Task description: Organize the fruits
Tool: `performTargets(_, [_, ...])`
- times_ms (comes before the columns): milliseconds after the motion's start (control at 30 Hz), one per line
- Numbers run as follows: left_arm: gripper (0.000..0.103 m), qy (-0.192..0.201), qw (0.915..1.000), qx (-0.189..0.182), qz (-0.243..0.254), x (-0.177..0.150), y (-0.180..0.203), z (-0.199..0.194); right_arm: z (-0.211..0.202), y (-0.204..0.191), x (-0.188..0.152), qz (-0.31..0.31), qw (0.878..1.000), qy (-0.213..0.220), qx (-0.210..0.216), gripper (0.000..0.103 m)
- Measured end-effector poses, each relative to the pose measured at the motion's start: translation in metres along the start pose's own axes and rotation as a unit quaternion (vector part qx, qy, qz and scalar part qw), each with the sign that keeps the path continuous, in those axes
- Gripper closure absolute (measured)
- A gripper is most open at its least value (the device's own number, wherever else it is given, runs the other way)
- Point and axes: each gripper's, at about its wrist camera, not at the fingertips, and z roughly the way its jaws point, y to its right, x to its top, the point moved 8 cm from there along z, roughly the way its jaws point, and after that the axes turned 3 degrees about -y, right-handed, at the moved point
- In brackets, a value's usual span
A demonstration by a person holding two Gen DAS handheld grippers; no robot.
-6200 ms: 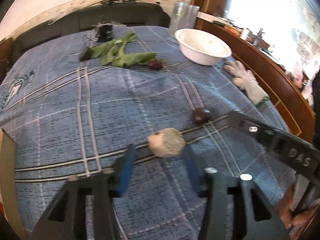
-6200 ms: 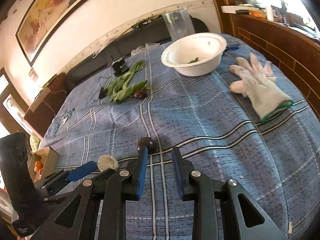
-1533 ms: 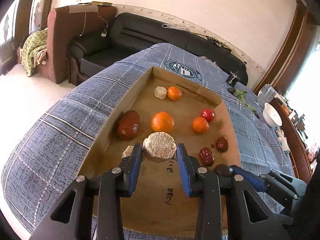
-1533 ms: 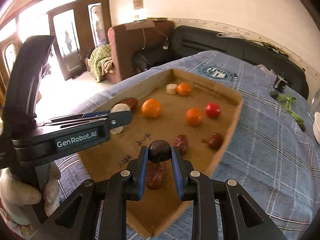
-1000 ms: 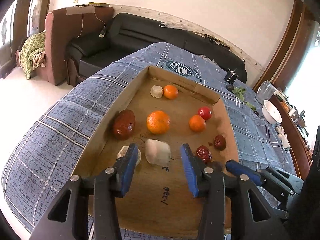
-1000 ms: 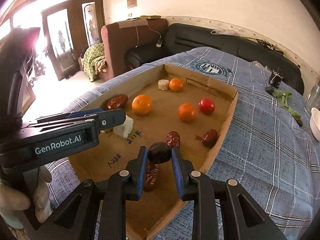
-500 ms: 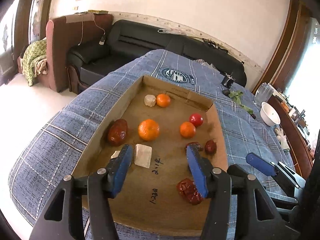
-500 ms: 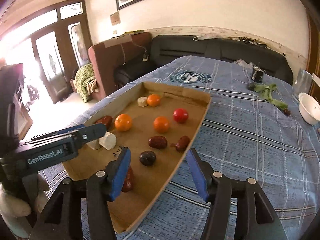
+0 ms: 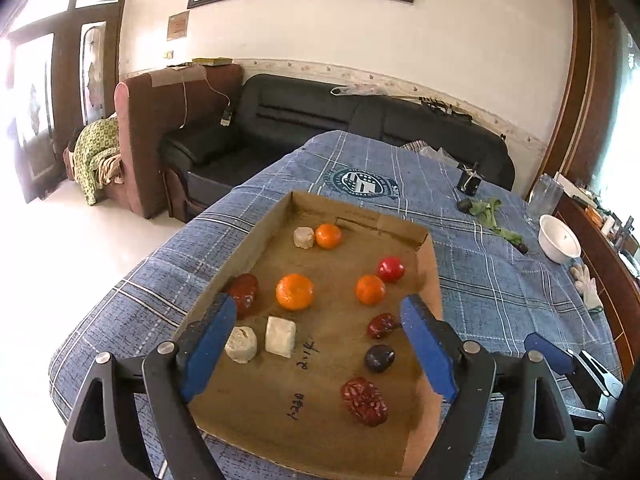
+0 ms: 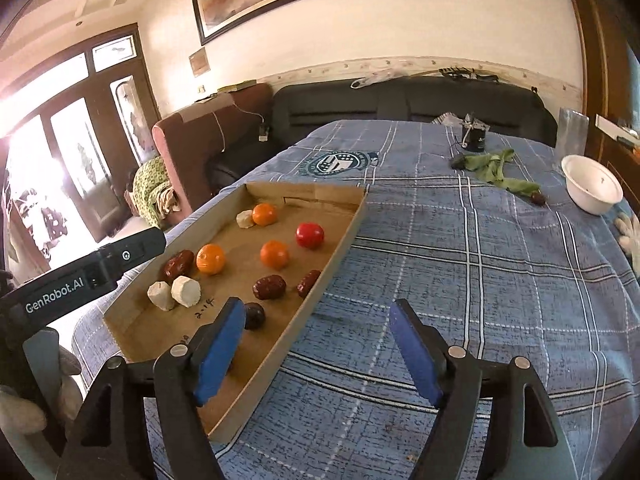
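Both my left claw [image 9: 316,354] and right claw [image 10: 316,354] gape wide, holding nothing, above the box [image 9: 428,268] of fruit.

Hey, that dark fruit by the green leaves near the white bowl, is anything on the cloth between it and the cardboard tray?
Nothing visible blocks the way. The dark fruit lies at the tip of the green leaves, beside the white bowl. Only bare blue plaid tablecloth shows between it and the cardboard tray. The right tool is open and empty.
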Motion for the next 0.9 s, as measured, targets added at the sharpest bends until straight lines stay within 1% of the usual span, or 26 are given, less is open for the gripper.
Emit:
performTargets(100, [0.019, -0.007, 0.9999, 0.009, 0.010, -0.003, 0.008, 0.004, -0.002, 0.005, -0.002, 0.003, 1.000, 0.001, -0.003, 0.022])
performTargets(300, [0.019, -0.016, 0.9994, 0.013, 0.026, -0.008, 0.021, 0.008, -0.006, 0.013, -0.003, 0.005, 1.000, 0.007, -0.019, 0.018])
performTargets(533, [0.019, -0.010, 0.9982, 0.042, 0.042, -0.010, 0.020, 0.008, -0.007, 0.014, -0.005, -0.006, 0.999, 0.003, -0.042, 0.018])
performTargets(900, [0.019, -0.012, 0.9978, 0.048, 0.045, -0.013, 0.017, 0.010, -0.004, 0.008, -0.006, -0.024, 0.998, 0.000, -0.053, 0.017])
